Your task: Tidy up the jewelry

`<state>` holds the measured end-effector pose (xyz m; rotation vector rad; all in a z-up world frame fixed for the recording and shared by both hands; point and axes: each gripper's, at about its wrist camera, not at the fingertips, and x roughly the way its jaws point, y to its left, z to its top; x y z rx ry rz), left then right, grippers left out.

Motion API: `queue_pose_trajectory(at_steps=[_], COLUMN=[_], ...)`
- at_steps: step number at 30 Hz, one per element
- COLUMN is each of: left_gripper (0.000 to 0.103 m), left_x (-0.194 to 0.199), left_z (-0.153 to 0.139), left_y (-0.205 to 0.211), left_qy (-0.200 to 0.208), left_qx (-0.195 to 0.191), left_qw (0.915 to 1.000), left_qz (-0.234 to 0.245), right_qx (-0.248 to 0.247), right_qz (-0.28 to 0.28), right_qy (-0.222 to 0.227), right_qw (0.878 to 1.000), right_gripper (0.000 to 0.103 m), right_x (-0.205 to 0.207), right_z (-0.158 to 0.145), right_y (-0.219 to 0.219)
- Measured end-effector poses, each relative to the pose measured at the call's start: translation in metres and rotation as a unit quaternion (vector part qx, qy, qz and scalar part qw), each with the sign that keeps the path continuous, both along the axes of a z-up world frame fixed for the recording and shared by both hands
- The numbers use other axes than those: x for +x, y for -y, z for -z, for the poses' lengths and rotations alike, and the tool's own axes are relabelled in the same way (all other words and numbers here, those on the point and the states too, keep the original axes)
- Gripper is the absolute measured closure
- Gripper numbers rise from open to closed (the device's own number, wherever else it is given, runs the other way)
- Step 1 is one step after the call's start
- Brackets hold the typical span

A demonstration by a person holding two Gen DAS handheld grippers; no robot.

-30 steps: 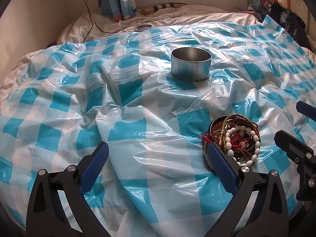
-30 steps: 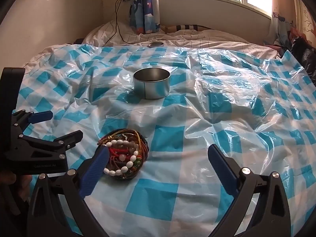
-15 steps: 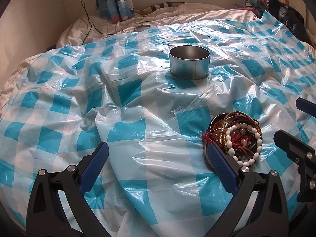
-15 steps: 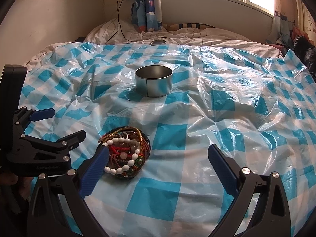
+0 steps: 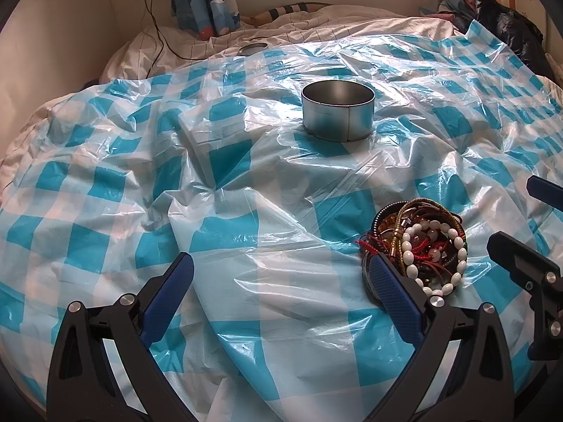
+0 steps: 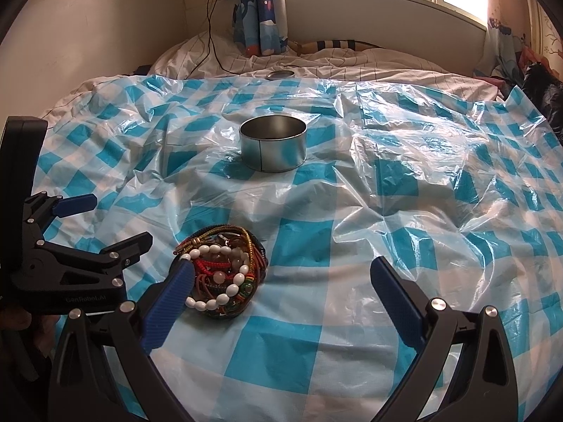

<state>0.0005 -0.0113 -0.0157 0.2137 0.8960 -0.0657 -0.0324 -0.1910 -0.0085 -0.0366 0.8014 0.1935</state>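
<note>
jewelry pile [image 6: 220, 276] | touching right tool [image 6: 281, 281] left finger | tool agape

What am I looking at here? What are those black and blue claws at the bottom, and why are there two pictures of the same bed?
The claws are two hand-held grippers, one in each of a person's hands; there is no robot arm. Each carries a camera looking along its fingers, hence two views. The left gripper and the right gripper are both open and hold nothing. On the blue-checked plastic sheet lies a pile of bracelets, with white beads and red cords, and farther off an open, seemingly empty round metal tin. A small round lid-like object lies beyond, on the bedding.
</note>
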Motion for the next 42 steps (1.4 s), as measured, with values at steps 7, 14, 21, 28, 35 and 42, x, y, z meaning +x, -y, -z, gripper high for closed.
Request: queue_pose_trajectory(at_steps=[7, 14, 21, 28, 35, 42], left_gripper=[0.007, 0.007, 0.007, 0.007, 0.007, 0.007], left_x=[0.0, 0.0, -0.001, -0.001, 0.005, 0.016], left_z=[0.0, 0.0, 0.002, 0.005, 0.002, 0.004], left_y=[0.001, 0.003, 0.0, 0.002, -0.013, -0.037], left_qy=[0.0, 0.0, -0.001, -0.002, -0.016, -0.017], left_qx=[0.003, 0.002, 0.003, -0.001, -0.04, -0.061], left_qw=[1.0, 1.0, 1.0, 1.0, 0.9989, 0.9965], left_qz=[0.002, 0.001, 0.003, -0.001, -0.019, -0.055], right_qx=[0.0, 0.0, 0.001, 0.0, 0.01, 0.02], right_qz=[0.0, 0.0, 0.0, 0.0, -0.018, -0.045], right_qy=[-0.001, -0.002, -0.002, -0.003, -0.011, -0.025], right_qw=[1.0, 1.0, 1.0, 1.0, 1.0, 0.998], right_gripper=[0.007, 0.007, 0.007, 0.007, 0.007, 0.012], right_x=[0.0, 0.001, 0.001, 0.001, 0.0, 0.0], right_z=[0.001, 0.001, 0.001, 0.0, 0.005, 0.013], right_y=[0.0, 0.0, 0.0, 0.0, -0.004, -0.01])
